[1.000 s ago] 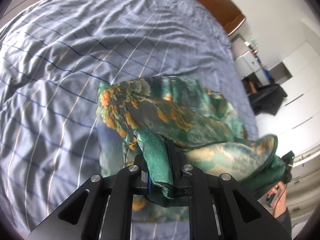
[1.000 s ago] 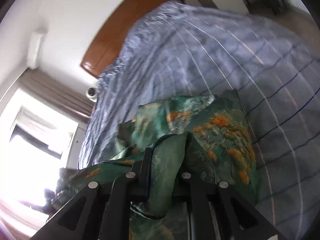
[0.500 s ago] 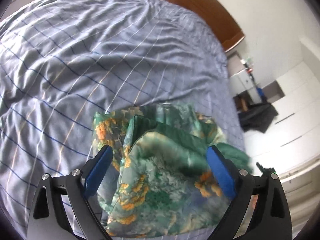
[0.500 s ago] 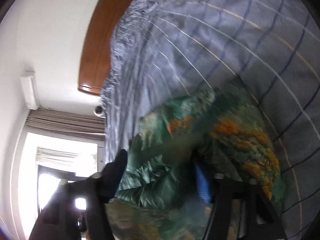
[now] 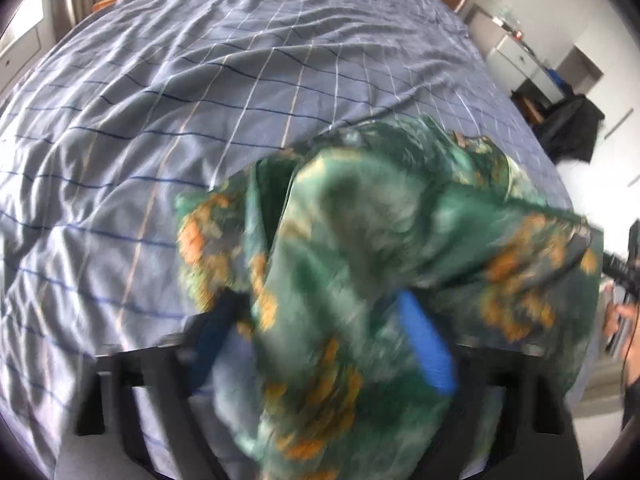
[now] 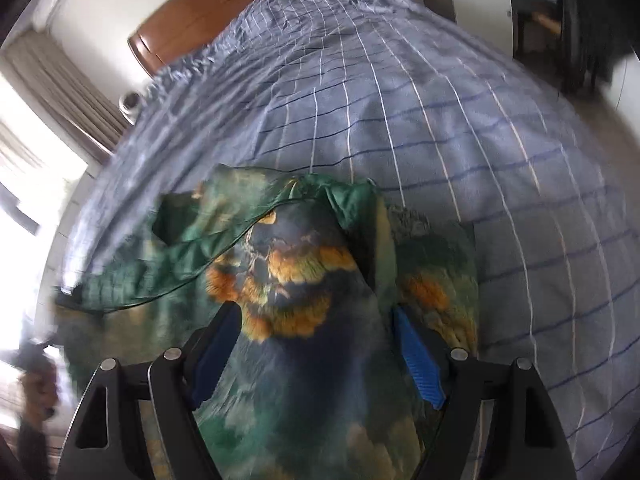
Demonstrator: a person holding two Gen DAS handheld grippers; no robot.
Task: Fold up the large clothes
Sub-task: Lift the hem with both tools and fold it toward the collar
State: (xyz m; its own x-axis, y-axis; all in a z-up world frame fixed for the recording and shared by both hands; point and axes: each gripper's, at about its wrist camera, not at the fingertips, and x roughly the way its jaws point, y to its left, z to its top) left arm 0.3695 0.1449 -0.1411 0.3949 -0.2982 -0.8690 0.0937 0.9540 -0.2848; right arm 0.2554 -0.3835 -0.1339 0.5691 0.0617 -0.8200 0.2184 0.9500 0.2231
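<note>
1. The green flowery cloth (image 6: pixel 304 280) is lying bunched up on the blue checked bed (image 6: pixel 440 120).
2. The right claw (image 6: pixel 316 344) is sitting wide open, gripping nothing, with the cloth right in front of it and between its fingers.
3. The left claw (image 5: pixel 320 340) is looking open too (it is blurry), with cloth draping over it.

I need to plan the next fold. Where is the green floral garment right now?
The green floral garment lies bunched on the blue checked duvet, near its foot end, between both open grippers.
</note>
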